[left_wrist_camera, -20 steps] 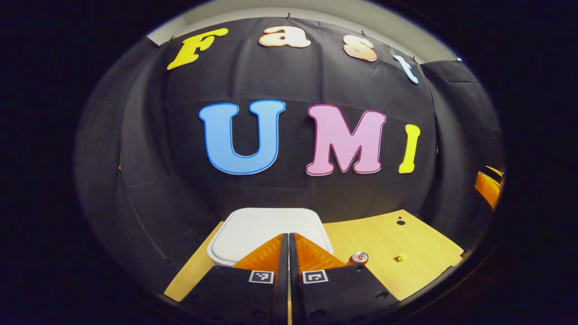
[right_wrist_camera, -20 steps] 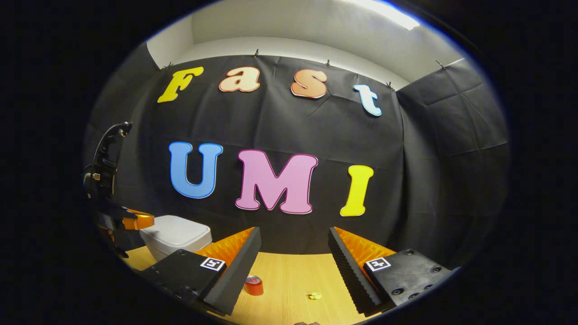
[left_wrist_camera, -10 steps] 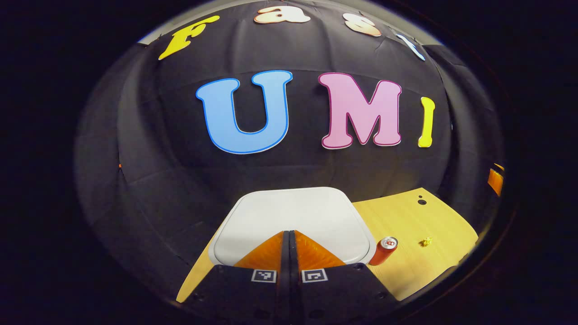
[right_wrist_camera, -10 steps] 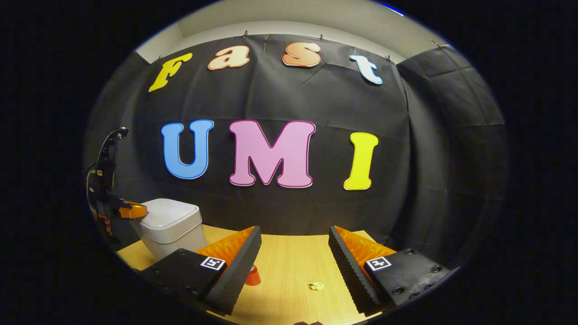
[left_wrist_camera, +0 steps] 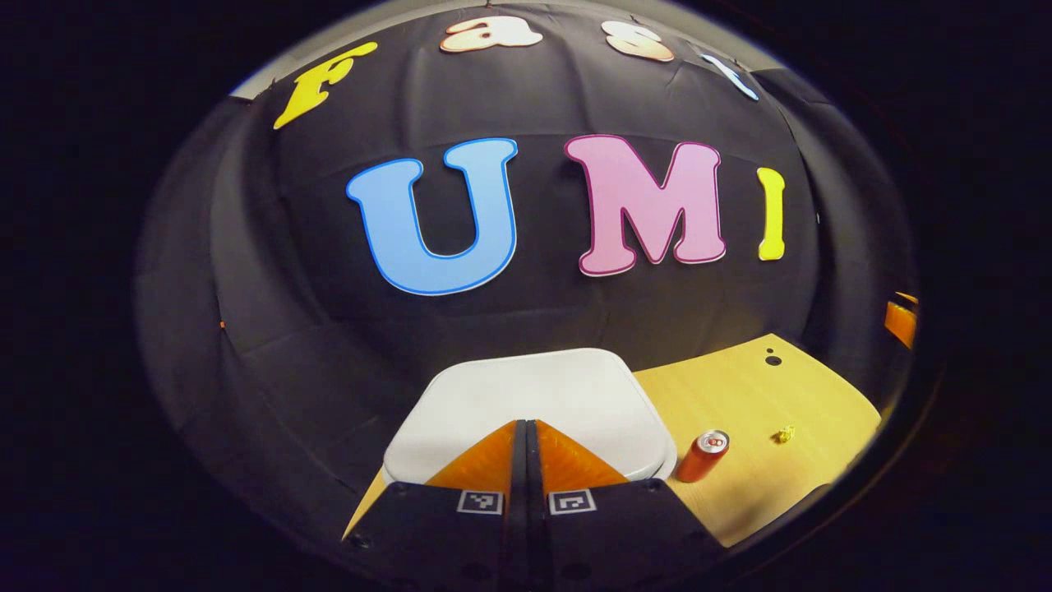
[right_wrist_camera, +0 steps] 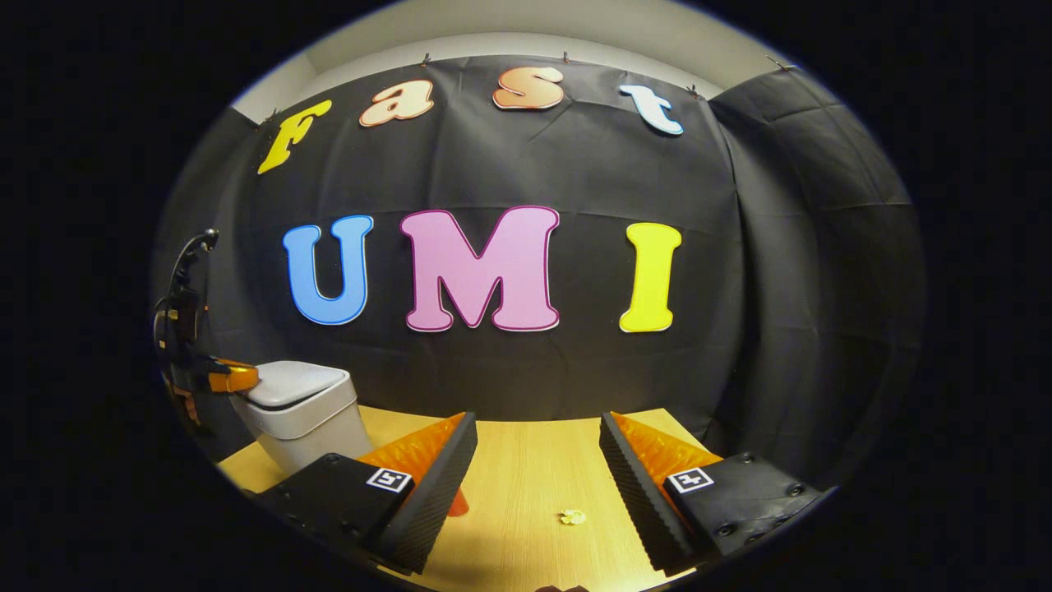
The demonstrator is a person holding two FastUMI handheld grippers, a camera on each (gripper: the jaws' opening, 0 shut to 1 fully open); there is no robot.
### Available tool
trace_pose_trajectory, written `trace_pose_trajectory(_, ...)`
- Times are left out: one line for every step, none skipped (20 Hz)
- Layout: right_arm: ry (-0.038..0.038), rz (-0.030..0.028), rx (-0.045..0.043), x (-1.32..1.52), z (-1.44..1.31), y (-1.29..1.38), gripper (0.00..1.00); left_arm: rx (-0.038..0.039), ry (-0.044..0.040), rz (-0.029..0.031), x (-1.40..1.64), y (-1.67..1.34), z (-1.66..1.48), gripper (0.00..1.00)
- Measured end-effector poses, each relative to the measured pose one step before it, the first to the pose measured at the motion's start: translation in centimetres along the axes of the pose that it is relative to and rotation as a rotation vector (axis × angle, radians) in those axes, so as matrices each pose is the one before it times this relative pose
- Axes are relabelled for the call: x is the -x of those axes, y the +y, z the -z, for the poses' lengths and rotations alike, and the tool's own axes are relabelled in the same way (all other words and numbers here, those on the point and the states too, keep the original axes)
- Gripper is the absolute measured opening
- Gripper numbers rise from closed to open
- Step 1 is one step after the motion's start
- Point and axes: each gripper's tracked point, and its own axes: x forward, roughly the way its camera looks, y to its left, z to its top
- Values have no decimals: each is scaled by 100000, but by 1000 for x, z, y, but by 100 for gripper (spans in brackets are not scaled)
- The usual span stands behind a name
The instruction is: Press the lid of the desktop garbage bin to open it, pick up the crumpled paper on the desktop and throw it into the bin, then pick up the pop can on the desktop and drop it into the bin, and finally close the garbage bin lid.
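Overall, the wooden desktop (right_wrist_camera: 526,460) carries three task items. Largest is the white garbage bin (right_wrist_camera: 308,427) at the far left; in the right gripper view a dark gap shows under the front edge of its lid (left_wrist_camera: 534,403), so the lid sits slightly raised there. The left gripper (left_wrist_camera: 526,432) is over the near edge of that lid, its two fingers pressed together with nothing between them; whether they touch the lid cannot be told. The right gripper (right_wrist_camera: 538,460) is held above the middle of the desktop, fingers spread wide and empty. The pop can (left_wrist_camera: 703,456) stands upright just right of the bin, apart from it. The crumpled paper (right_wrist_camera: 573,516) lies farther right on bare wood, well apart from the can.
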Motion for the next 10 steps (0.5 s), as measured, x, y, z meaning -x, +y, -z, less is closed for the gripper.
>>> trace_pose_trajectory(319,818,538,-108,-116,-206,96,1302,-5591,-1373,447,-108,-2058,6)
trace_pose_trajectory(-145,1062,528,6,-162,-185,96,1637,-5615,-540,687,-269,-2187,6)
trace_pose_trajectory(-743,980,512,23,-246,-149,96,1411,-4951,-627,415,-280,-2192,6)
trace_pose_trajectory(-242,529,452,-69,-176,1,96,1512,-4439,-64,545,-253,-1740,6)
trace_pose_trajectory(671,691,640,-11,267,55,96,2294,-3404,405,422,-430,-1680,6)
trace_pose_trajectory(841,1133,527,-23,182,-131,96,2182,-2526,1291,517,-559,-1079,6)
trace_pose_trajectory(252,978,5,137,-69,-171,96,1614,-1788,1220,685,-747,-908,7)
trace_pose_trajectory(-215,651,-273,167,-127,-97,97,1241,-1792,727,727,-450,-610,7)
trace_pose_trajectory(-134,520,29,172,-149,50,96,751,-1477,926,726,-724,-634,7)
trace_pose_trajectory(87,424,561,74,-28,-53,96,656,-995,1575,781,-943,-270,7)
